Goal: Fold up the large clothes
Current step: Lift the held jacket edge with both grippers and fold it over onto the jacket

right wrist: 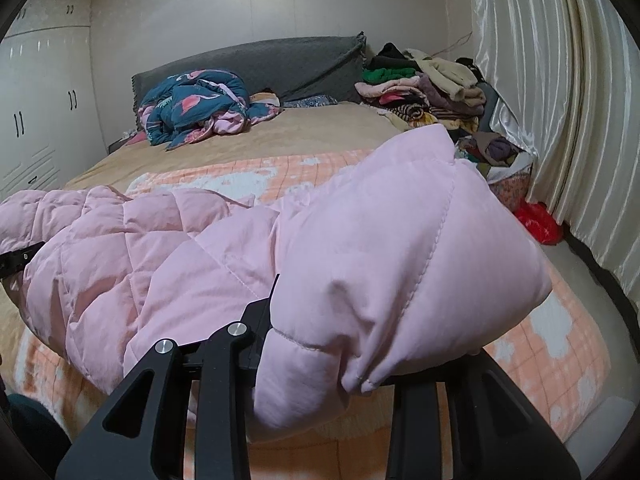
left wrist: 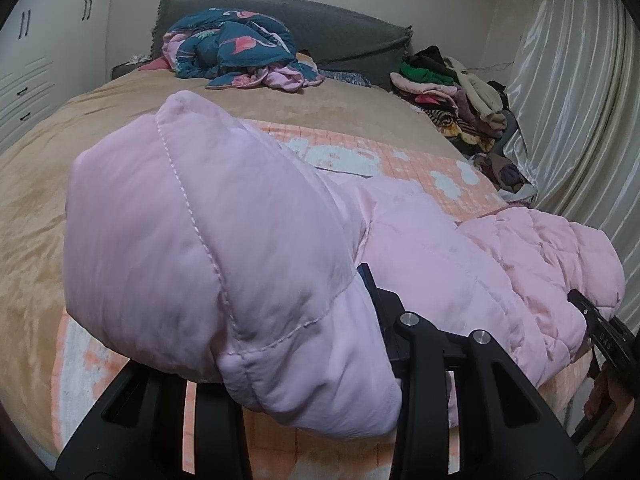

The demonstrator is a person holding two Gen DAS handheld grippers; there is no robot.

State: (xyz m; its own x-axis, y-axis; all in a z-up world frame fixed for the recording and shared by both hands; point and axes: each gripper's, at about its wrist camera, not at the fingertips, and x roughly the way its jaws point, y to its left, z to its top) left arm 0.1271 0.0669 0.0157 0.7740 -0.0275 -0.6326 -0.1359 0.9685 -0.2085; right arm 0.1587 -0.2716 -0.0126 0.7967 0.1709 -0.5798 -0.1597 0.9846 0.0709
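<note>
A pale pink quilted puffer jacket [left wrist: 248, 248] is held raised over the near end of a bed, above an orange-and-white checked blanket [left wrist: 384, 156]. One end is clamped in the left gripper [left wrist: 320, 364], the other in the right gripper [right wrist: 320, 360]; padded fabric is bunched between each pair of black fingers. A tan bedspread [right wrist: 280, 132] is seen beyond, with a crumpled teal flamingo-print quilt [right wrist: 192, 108] against a grey headboard [right wrist: 280, 64]. A heap of mixed clothes [right wrist: 424, 88] is stacked beside cream satin curtains [right wrist: 560, 100].

Tan-covered bed [right wrist: 312, 128] carries peach blanket [right wrist: 532, 360], pink jacket [right wrist: 240, 248], clothes pile [right wrist: 424, 92].
</note>
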